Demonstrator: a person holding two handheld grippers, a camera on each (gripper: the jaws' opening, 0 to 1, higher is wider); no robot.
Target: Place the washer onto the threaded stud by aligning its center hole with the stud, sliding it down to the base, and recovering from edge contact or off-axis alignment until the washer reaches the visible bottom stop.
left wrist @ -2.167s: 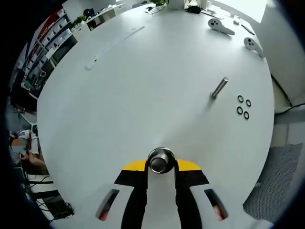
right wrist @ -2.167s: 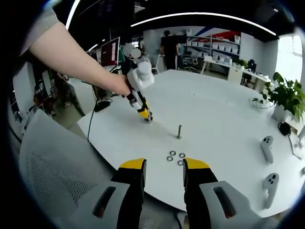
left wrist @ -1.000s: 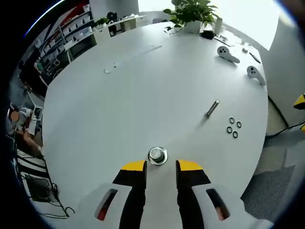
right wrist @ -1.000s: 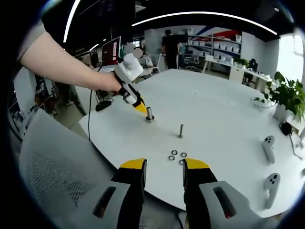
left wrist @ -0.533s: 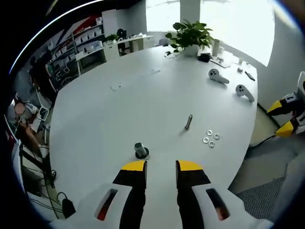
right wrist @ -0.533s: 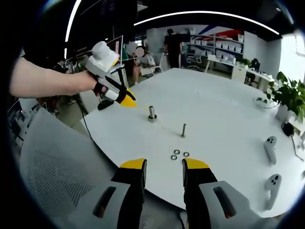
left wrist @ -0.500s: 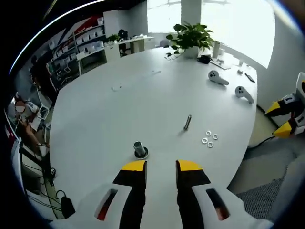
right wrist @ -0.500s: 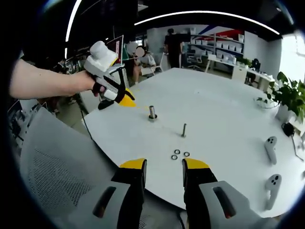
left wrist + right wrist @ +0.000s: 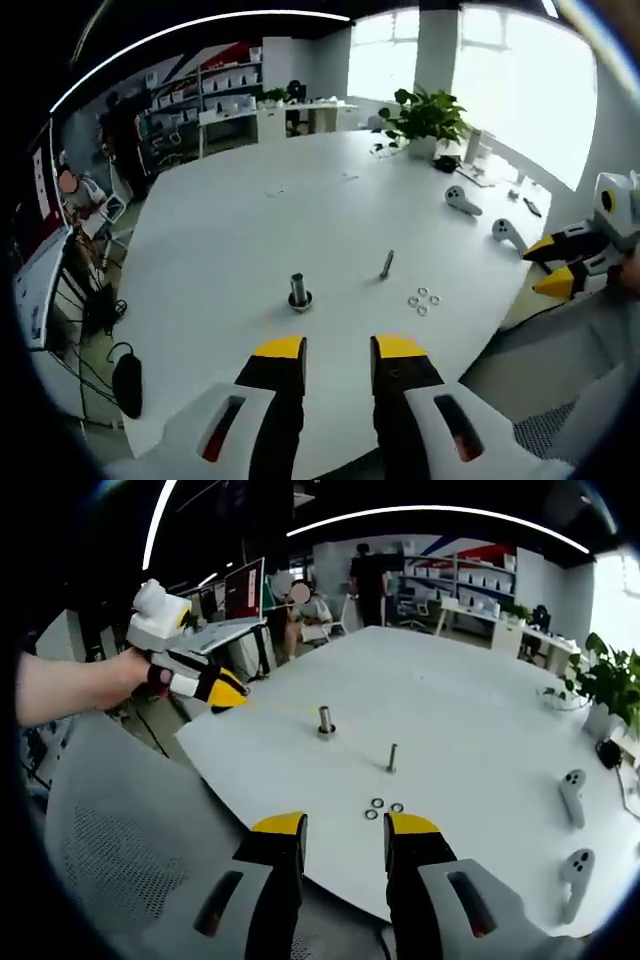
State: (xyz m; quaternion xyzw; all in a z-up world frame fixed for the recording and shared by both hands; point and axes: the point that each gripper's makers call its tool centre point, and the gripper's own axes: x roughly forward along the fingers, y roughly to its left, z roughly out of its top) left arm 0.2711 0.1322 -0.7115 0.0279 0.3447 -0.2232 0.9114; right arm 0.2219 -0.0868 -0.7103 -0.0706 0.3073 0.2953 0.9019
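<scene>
So the washers (image 9: pixel 421 300) sit in a little cluster on the white table (image 9: pixel 230 230), right of centre in the left gripper view; the thin threaded stud (image 9: pixel 386 264) stands just up-left of them, the stubby metal post (image 9: pixel 298 291) further left; left gripper (image 9: pixel 337 352) and right gripper (image 9: pixel 343 830) both hover apart, jaws parted, holding nothing.

I see the threaded stud (image 9: pixel 386 264) standing upright on the white table, a slim grey metal pin, and it also shows in the right gripper view (image 9: pixel 392 758). Just beside it lie the washers (image 9: pixel 421 300), small flat rings clustered on the tabletop (image 9: pixel 383 809), apart from the stud and none on it.
</scene>
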